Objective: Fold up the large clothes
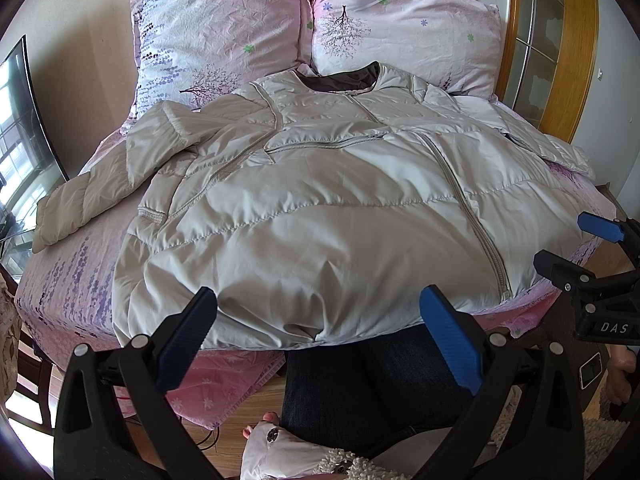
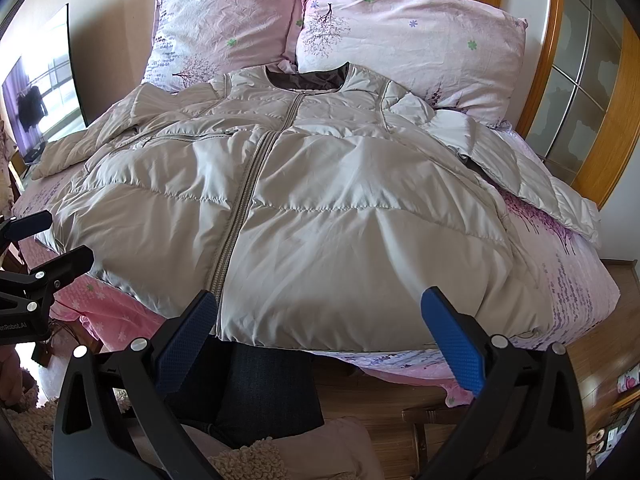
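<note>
A large beige puffer jacket (image 1: 320,200) (image 2: 320,208) lies face up and zipped on the bed, collar toward the pillows, both sleeves spread out sideways. Its left sleeve (image 1: 92,192) is bent back on itself; the right sleeve (image 2: 532,184) reaches the bed's right edge. My left gripper (image 1: 316,320) hangs open just before the hem, holding nothing. My right gripper (image 2: 318,322) is open too, level with the hem near the zip's lower end. Each gripper shows at the other view's edge: the right gripper (image 1: 592,248) and the left gripper (image 2: 48,240).
The bed has a pink floral sheet (image 1: 64,288) and two pink pillows (image 1: 216,36) (image 2: 408,44) at the head. A person's dark trouser legs (image 1: 360,384) stand against the foot of the bed. A wood-framed glass door (image 2: 580,80) is on the right, a screen (image 1: 24,128) on the left.
</note>
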Demonstrator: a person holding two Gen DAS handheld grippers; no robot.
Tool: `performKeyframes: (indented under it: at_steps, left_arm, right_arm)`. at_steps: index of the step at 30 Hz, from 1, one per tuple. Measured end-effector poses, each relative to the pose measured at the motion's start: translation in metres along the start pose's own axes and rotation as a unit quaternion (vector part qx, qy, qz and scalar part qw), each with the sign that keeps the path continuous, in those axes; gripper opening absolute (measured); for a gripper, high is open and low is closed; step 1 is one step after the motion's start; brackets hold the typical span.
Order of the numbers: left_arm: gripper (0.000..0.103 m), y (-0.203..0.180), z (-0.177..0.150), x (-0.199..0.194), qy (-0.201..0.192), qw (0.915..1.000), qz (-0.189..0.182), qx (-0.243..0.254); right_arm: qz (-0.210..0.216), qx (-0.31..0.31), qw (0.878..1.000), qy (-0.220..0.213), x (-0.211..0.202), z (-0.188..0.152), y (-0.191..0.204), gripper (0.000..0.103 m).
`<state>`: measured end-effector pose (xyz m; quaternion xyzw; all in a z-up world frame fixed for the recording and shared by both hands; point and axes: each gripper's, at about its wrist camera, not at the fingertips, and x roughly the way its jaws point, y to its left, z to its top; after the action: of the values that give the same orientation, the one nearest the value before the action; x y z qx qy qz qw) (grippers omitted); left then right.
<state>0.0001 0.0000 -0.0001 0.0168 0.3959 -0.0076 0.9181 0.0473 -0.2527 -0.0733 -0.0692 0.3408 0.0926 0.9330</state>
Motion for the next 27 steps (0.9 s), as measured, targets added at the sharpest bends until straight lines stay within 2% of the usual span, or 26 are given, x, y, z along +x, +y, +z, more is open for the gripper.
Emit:
performKeyframes:
  at_steps: [27]
  left_arm:
    - [0.101,0.0000,0.0000,0.0001,0.000,1.0000,0.000,0.000]
  right_arm:
    - [0.006,0.008,1.000,0.002,0.0013,0.0008,-0.0002,0.102]
